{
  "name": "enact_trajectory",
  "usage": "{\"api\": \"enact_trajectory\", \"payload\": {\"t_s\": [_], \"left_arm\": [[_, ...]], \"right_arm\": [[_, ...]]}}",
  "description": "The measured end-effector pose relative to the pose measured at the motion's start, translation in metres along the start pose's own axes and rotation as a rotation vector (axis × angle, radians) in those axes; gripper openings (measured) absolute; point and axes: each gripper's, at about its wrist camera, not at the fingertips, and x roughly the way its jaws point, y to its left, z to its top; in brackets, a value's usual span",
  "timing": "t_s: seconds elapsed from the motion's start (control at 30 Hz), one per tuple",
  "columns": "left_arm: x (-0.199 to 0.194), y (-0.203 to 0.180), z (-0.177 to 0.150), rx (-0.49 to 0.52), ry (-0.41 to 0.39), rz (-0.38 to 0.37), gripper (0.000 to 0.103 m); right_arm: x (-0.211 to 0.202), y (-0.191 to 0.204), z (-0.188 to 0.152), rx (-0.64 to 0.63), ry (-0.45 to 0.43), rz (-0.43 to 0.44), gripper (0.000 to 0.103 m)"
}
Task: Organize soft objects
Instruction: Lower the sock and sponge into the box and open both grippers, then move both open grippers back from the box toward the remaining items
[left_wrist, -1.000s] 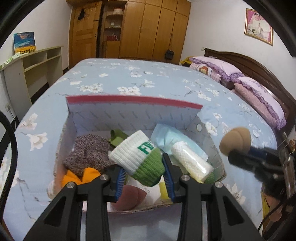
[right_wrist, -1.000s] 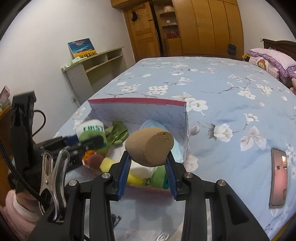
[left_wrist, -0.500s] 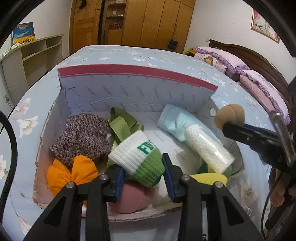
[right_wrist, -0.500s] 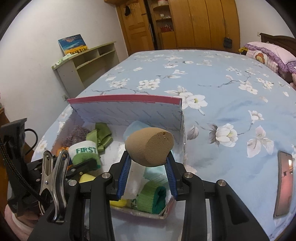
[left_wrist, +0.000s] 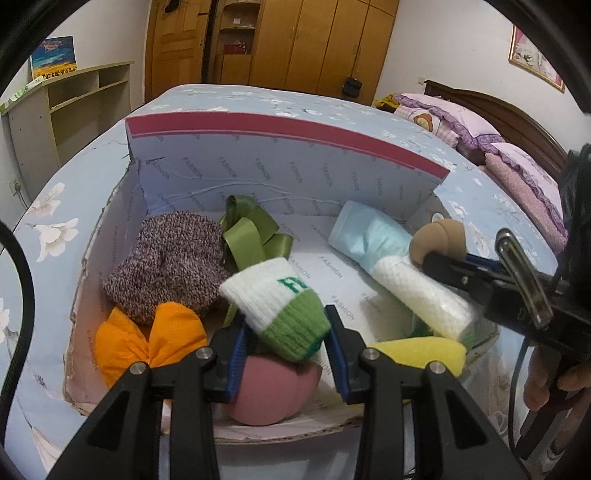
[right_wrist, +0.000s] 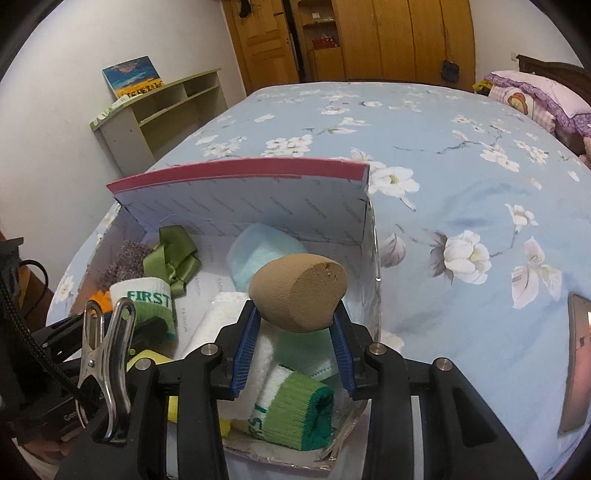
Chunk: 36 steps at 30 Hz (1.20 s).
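A bed (right_wrist: 461, 177) with a blue flowered cover fills most of the room, with a wooden wardrobe (left_wrist: 295, 44), a pale open shelf unit (right_wrist: 166, 107) by the wall and purple pillows (left_wrist: 517, 162) at the headboard. On the cover sits an open cardboard box (left_wrist: 280, 166) with a red-edged raised flap. Inside lie a mottled knit hat (left_wrist: 170, 269), a light blue roll (left_wrist: 365, 236), a white textured roll (left_wrist: 424, 299), an orange cloth (left_wrist: 147, 343), a green ribbon bow (left_wrist: 251, 236), a pink sponge (left_wrist: 273, 395) and a yellow sponge (left_wrist: 421, 354), crowding the floor of the box. The left gripper (left_wrist: 284, 339) grips a white-and-green sock (left_wrist: 277, 302) over the near part of the box. The right gripper (right_wrist: 295, 336) clamps a tan sponge (right_wrist: 299, 295) above the right end of the box, over another rolled green sock (right_wrist: 295, 413).
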Motion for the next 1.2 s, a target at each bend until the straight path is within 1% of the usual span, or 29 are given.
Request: {"api": "enact_trajectory", "payload": {"t_s": [0.13, 0.27, 0.33, 0.4, 0.63, 0.7, 0.9, 1.2], "left_arm": [[0.0, 0.0, 0.0, -0.007, 0.0, 0.0, 0.043], [-0.002, 0.001, -0.001, -0.013, 0.0, 0.004, 0.051], [-0.004, 0.002, -0.001, -0.012, -0.003, 0.007, 0.052], [-0.007, 0.002, -0.001, -0.01, -0.007, 0.012, 0.054], [-0.028, -0.005, 0.002, 0.017, -0.053, 0.012, 0.062], [-0.033, -0.008, 0.002, 0.026, -0.061, 0.012, 0.063], [-0.042, -0.015, 0.002, 0.039, -0.066, 0.011, 0.063], [-0.058, -0.018, -0.002, 0.031, -0.073, 0.014, 0.063]], "right_arm": [[-0.003, -0.003, 0.0, 0.01, -0.016, -0.002, 0.042], [-0.008, -0.002, -0.001, -0.001, -0.038, -0.006, 0.046], [-0.009, -0.001, -0.001, 0.0, -0.039, -0.004, 0.051], [-0.01, -0.001, -0.001, 0.009, -0.041, 0.009, 0.059], [-0.02, 0.005, -0.001, -0.019, -0.076, 0.005, 0.061], [-0.025, 0.007, -0.002, -0.027, -0.09, 0.006, 0.066], [-0.037, 0.014, -0.004, -0.039, -0.111, 0.02, 0.067], [-0.055, 0.019, -0.011, -0.032, -0.122, 0.043, 0.067]]}}
